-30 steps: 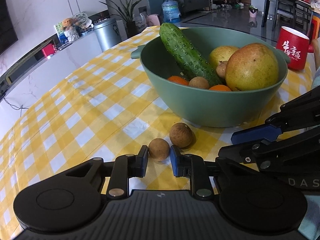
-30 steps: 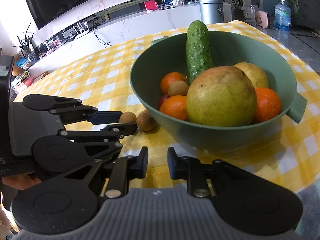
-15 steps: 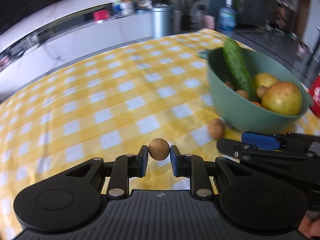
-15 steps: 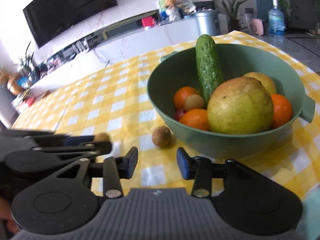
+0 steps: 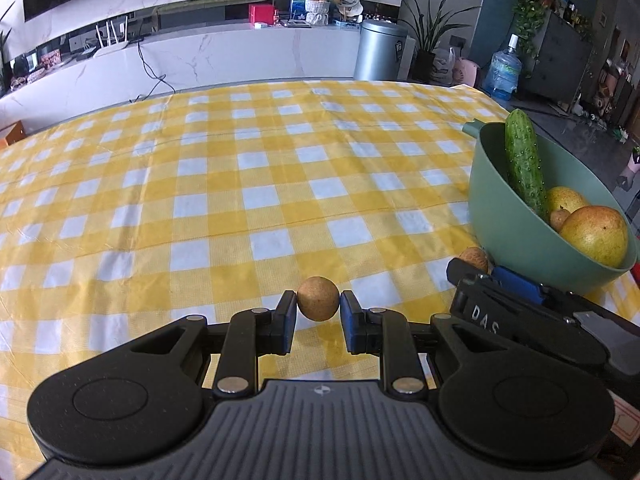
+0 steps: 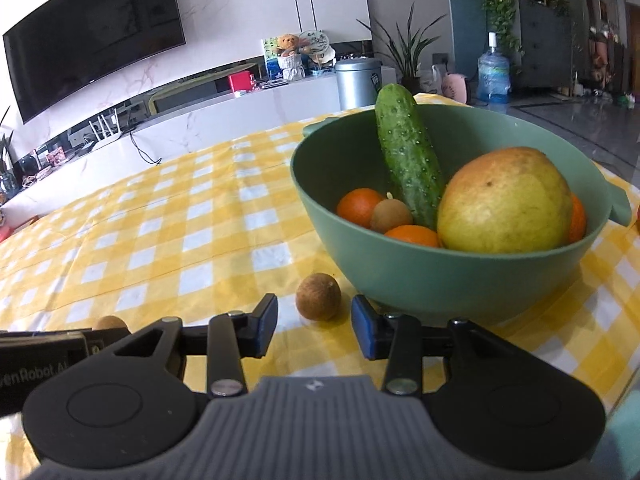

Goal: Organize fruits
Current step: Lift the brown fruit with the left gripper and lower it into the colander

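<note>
Low in the middle of the left wrist frame, your left claw [image 5: 318, 312] was clenched on a small brown fruit [image 5: 317, 298], pads at its widest girth, lifted off the tabletop [image 5: 224, 184]. It looked light, firm and thin-shelled, round enough to squirt out, so a gentle hold seemed right. At lower centre of the right wrist frame, your right claw [image 6: 314, 322], jaws just narrowing, stood released around a second brown fruit [image 6: 318, 297] lying beside the green bowl [image 6: 440, 280]; take it across the middle too.
</note>
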`<state>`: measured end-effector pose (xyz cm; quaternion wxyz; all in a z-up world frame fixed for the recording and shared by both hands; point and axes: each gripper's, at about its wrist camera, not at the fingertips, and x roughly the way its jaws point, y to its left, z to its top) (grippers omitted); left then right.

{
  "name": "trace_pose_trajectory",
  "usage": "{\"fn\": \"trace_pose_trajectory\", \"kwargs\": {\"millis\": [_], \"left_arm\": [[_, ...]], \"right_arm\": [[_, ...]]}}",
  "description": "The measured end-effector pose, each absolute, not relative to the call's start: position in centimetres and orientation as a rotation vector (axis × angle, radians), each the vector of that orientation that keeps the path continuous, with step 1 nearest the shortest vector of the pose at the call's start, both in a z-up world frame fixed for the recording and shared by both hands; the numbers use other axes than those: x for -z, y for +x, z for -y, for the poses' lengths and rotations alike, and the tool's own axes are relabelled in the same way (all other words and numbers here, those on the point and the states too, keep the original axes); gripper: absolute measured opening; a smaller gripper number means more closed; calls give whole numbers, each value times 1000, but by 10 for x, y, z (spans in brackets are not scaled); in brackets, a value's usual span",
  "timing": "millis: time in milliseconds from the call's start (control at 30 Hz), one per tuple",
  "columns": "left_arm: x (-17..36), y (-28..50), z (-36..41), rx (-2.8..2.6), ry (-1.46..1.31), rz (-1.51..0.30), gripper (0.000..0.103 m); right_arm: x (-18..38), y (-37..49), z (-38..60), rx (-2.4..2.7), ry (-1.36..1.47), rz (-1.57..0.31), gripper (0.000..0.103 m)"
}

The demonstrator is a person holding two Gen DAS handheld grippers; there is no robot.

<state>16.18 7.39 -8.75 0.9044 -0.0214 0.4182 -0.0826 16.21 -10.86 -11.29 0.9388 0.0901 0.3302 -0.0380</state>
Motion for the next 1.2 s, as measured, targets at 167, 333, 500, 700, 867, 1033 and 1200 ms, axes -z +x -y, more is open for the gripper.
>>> {"fn": "trace_pose_trajectory", "kwargs": {"millis": [167, 333, 500, 700, 867, 1033, 1200], "left_arm": [[92, 162, -76, 174, -59, -876, 26], [92, 162, -72, 182, -50, -876, 26], [90, 160, -71, 178, -43, -873, 26], [81, 156, -69, 165, -41, -853, 26], [65, 148, -65, 153, -55, -821, 26], [49, 136, -61, 124, -78, -790, 26], [30, 126, -54, 118, -100, -757, 26]], "right_arm": [[118, 169, 108, 99, 176, -679, 28], [119, 169, 109, 89, 173, -676, 23], [117, 164, 110, 71, 179, -682, 23], [104, 158, 112, 1, 179, -694, 23], [90, 148, 114, -85, 176, -694, 22], [68, 133, 116, -188, 153, -667, 22], [47, 115, 123, -271, 89, -630, 22]]}}
